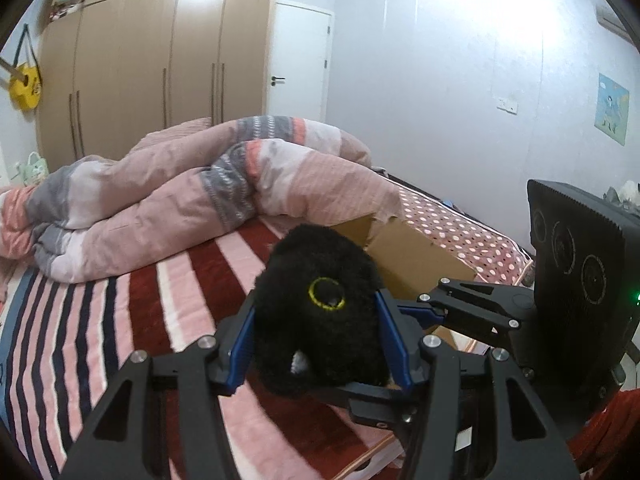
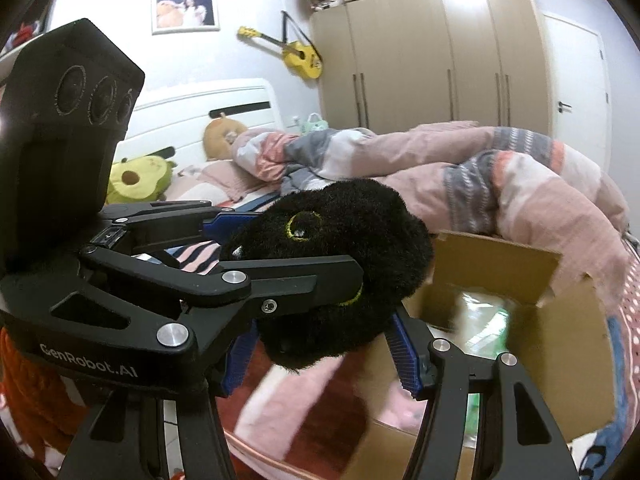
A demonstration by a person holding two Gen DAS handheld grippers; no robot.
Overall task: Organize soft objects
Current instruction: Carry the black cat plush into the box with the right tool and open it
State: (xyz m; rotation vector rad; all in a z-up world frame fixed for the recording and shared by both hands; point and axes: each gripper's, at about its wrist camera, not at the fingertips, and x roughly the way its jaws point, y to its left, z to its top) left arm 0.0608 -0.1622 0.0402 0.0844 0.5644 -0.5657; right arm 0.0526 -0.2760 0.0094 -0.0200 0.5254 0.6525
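Observation:
A black plush toy with yellow-ringed eyes hangs above the bed, held from two sides. My left gripper is shut on it, its blue pads pressing into the fur. In the right wrist view my right gripper is also shut on the black plush toy, while the left gripper clamps it from the left. An open cardboard box stands on the bed just behind and to the right of the toy, with pale plastic-wrapped things inside. The cardboard box also shows behind the toy in the left wrist view.
A crumpled pink and grey duvet lies across the bed behind the box. The striped red and pink blanket covers the near part. An avocado plush and an orange round cushion sit by the headboard. Wardrobes line the far wall.

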